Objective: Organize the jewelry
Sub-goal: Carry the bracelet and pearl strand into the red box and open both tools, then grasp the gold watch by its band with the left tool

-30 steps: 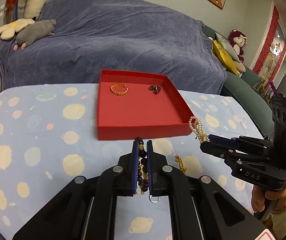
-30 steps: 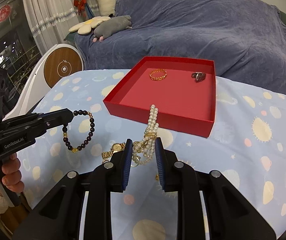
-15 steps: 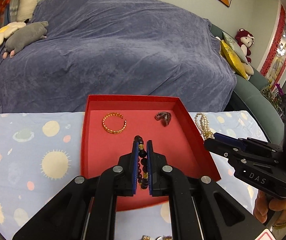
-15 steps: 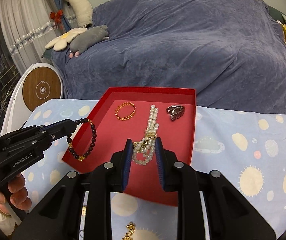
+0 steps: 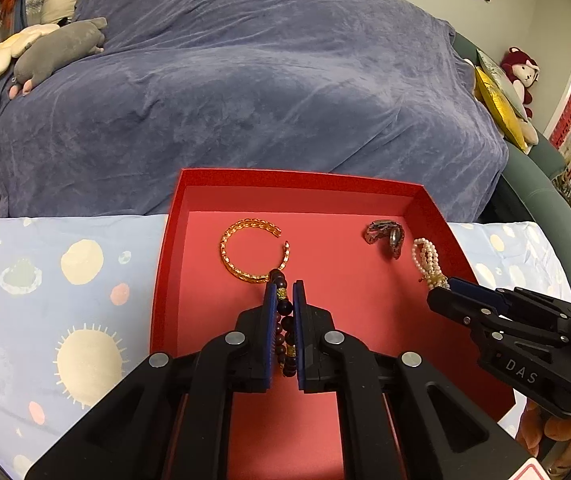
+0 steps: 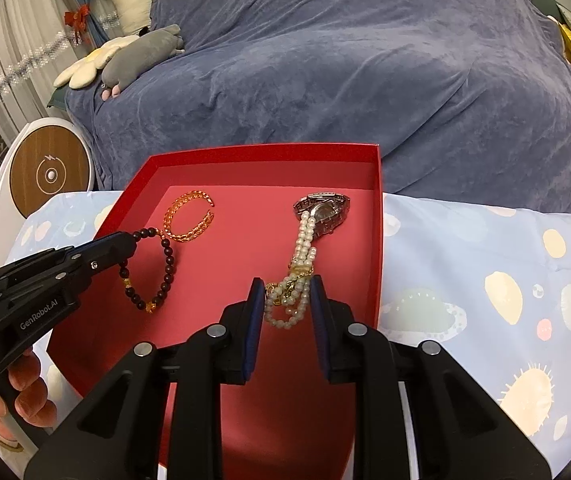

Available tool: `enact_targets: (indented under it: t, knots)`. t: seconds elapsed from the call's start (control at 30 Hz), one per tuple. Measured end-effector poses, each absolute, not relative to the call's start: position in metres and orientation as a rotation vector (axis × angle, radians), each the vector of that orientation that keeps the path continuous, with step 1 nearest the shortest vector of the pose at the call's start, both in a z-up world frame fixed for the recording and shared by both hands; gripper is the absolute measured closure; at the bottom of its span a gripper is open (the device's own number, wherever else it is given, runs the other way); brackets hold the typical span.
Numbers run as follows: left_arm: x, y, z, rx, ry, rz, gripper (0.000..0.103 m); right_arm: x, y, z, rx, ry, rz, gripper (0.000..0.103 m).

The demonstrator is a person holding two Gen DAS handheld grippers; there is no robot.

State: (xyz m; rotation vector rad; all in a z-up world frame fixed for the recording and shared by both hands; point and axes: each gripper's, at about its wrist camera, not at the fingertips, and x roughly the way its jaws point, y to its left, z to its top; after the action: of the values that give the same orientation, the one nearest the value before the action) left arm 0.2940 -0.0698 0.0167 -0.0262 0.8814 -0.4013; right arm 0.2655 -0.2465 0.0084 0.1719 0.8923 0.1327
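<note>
We find two pieces lying in the red tray [image 6: 377, 216]: gold bangle [image 5: 251, 249] and watch [image 6: 325, 210]. Left gripper [image 5: 284, 294] clamps the dark bead bracelet [image 6: 153, 264], right gripper [image 6: 287, 290] clamps the pearl bracelet [image 6: 301, 256], both over the tray; releases remain.

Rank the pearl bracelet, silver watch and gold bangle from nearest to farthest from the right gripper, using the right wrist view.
1. pearl bracelet: between the right gripper fingers.
2. silver watch: straight ahead, near the red tray right wall.
3. gold bangle: far left, in the tray.
</note>
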Motion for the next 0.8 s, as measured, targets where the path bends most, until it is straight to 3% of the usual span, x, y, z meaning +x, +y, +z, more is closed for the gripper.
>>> enact_targets:
  t: [0.2, 0.3, 0.43, 0.53, 0.73, 0.8]
  knots:
    - [0.295, -0.062, 0.023, -0.027, 0.85, -0.355, 0.09, 0.26, -0.253, 0.016, 0.188, 0.848, 0.095, 0.069]
    - [0.289, -0.053, 0.035, -0.038, 0.829, -0.337, 0.072, 0.244, -0.256, 0.032, 0.2, 0.812, 0.105, 0.069]
    - [0.263, -0.041, 0.06, -0.031, 0.782, -0.337, 0.07, 0.207, -0.259, 0.058, 0.201, 0.789, 0.121, 0.069]
    - [0.235, -0.031, 0.076, -0.018, 0.764, -0.332, 0.063, 0.169, -0.257, 0.073, 0.187, 0.767, 0.126, 0.059]
    - [0.174, -0.014, 0.083, 0.01, 0.771, -0.332, 0.061, 0.098, -0.25, 0.075, 0.162, 0.76, 0.126, 0.058]
    - [0.155, -0.009, 0.079, 0.007, 0.775, -0.314, 0.053, 0.08, -0.246, 0.069, 0.166, 0.771, 0.126, 0.058]
